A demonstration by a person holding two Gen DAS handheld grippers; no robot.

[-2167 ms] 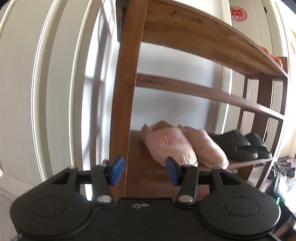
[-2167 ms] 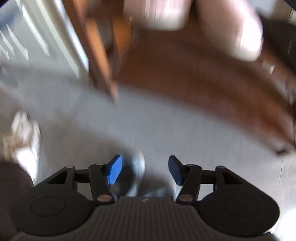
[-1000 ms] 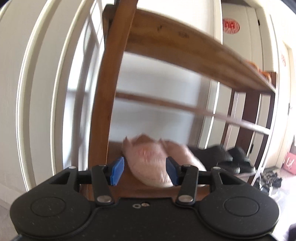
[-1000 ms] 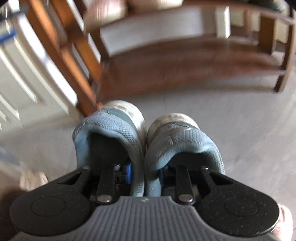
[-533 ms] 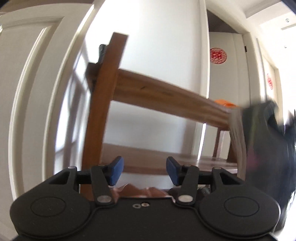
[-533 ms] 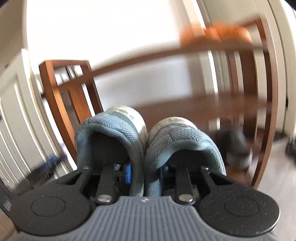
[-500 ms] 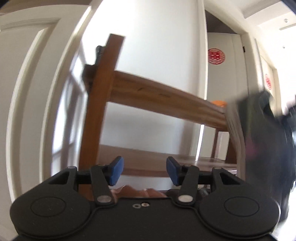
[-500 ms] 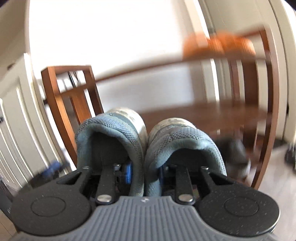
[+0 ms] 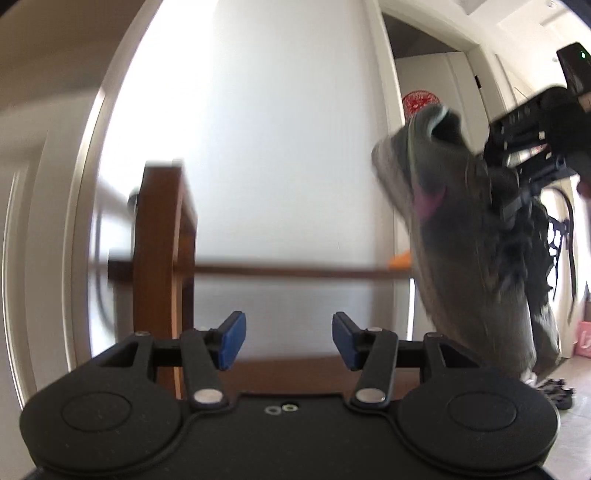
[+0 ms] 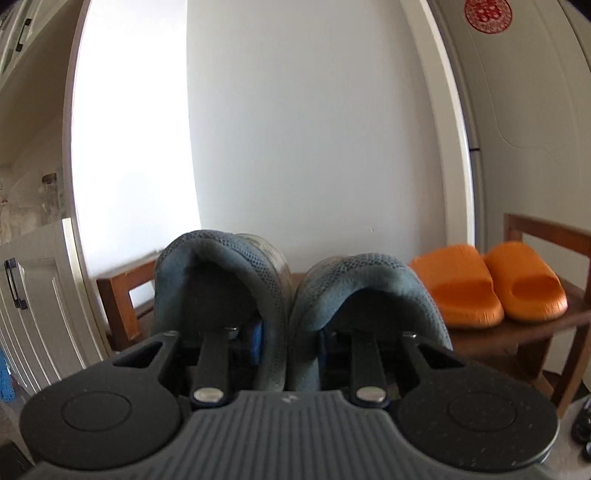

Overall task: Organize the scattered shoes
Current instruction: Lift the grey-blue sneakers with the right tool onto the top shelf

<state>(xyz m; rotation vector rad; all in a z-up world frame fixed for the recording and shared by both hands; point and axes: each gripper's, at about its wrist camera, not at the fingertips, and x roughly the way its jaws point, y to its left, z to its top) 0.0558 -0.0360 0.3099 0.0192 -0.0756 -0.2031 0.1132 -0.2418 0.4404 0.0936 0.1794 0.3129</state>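
Grey-blue sneakers [image 10: 284, 306] pinched by right tool [image 10: 290, 341], red door emblem [image 10: 487, 14] unreadable

Bright daylight washes the plain white wall [image 10: 314, 129] to glare at left. Fisheye bending curves the white door frames [image 10: 443, 129]. In the left view the brown wooden shoe rack [image 9: 162, 258] and dark grey sneakers [image 9: 461, 240] smear with motion blur.

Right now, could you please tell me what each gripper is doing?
Left gripper: open, holding nothing.
Right gripper: shut on the pair of grey-blue mesh sneakers.
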